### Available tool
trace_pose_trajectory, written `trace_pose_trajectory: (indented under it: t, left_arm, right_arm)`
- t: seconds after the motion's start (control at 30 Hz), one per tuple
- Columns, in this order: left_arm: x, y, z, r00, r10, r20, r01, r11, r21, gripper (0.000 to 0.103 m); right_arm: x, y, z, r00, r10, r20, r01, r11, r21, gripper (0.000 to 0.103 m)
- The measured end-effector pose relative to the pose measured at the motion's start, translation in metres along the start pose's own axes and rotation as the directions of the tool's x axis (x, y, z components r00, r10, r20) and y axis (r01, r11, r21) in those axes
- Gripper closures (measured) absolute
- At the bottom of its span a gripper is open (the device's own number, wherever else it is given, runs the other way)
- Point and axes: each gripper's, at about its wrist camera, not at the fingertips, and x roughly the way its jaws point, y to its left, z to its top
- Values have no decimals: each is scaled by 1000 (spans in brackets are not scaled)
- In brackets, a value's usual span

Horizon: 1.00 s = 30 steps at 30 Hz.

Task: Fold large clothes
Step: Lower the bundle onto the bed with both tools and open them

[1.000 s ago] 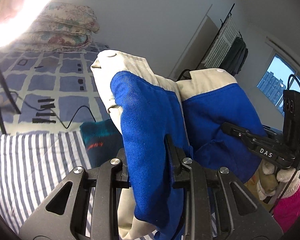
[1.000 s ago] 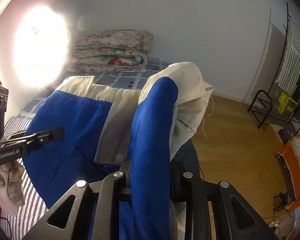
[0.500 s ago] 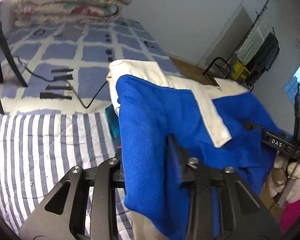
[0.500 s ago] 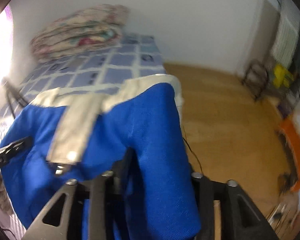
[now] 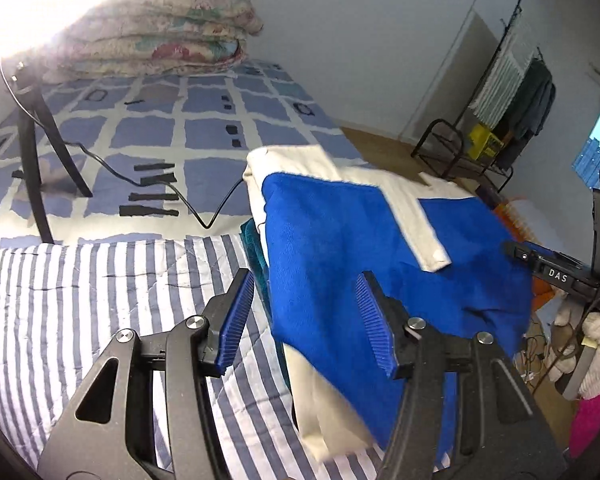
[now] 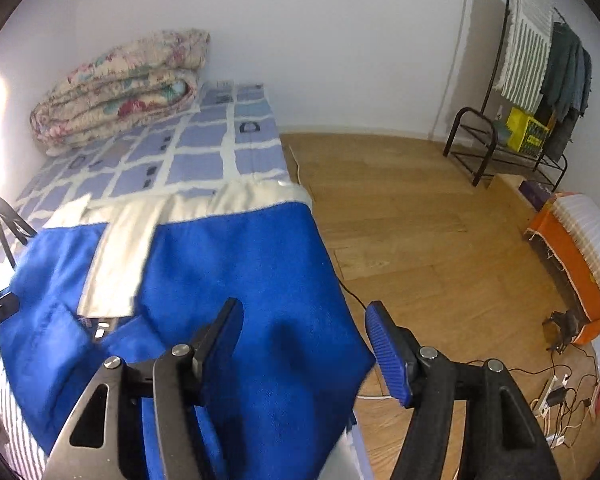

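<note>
A blue and cream garment [image 5: 340,240] lies folded over on the striped bedding [image 5: 100,300], its cream band and flap facing up; it also fills the lower left of the right wrist view [image 6: 240,280]. My left gripper [image 5: 304,320] is open, its jaws apart at the garment's near left edge with nothing clamped. My right gripper [image 6: 304,344] is open over the garment's near right corner by the bed edge. The right gripper's body [image 5: 560,276] shows at the right of the left wrist view.
A blue checked sheet [image 5: 160,128] covers the far bed, with a folded floral quilt [image 5: 160,36], a black tripod [image 5: 36,140] and a cable on it. Wooden floor [image 6: 420,220] lies to the right, with a clothes rack [image 6: 540,80], an orange crate [image 6: 576,260] and cables.
Both grippers were shut on the raised garment; they swung it down onto the bed and opened. The garment now lies flat, released.
</note>
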Motion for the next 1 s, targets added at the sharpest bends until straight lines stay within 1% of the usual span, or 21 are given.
trace_pose_trajectory:
  t: [0.1,0.2,0.3,0.4,0.53,0.63,0.67,0.77,0.87,1.0]
  left_arm:
    - [-26,-5,-1,1000,-17,20,17,999,29,46]
    - [-55,-14,-4,999,-32,33,30,998,61,46]
    - [-92,-24,-8,997,-52,56,47,995,88,46]
    - [-131,-35,-14,994,-71,87,60,991,118,46]
    - [-197,-53,-30,987,-91,130,70,985,157,46]
    - [-244,-69,-42,985,-89,151,59,980,192,46]
    - [-269,-77,-50,982,-84,168,47,976,214,46]
    - [-324,-93,-69,976,-74,204,22,968,249,46]
    - [-382,-106,-93,966,-73,249,1,961,276,46]
    - [-442,-113,-123,955,-74,286,-9,960,280,46]
  right_arm:
    - [-26,7,-1,999,2,33,-2,1000,-6,37]
    - [-55,18,-3,998,24,63,-23,1000,-14,38]
    - [-88,30,-8,995,39,97,-36,999,-36,38]
    - [-128,42,-15,988,74,138,-68,997,-47,38]
    - [-180,53,-30,979,102,178,-92,994,-64,38]
    - [-228,59,-44,970,123,212,-108,991,-78,38]
    - [-245,61,-49,966,134,223,-118,990,-82,38]
    - [-302,69,-68,952,155,263,-131,986,-107,38]
    - [-349,81,-87,944,154,291,-116,983,-142,38]
    - [-409,94,-120,929,165,331,-114,979,-167,37]
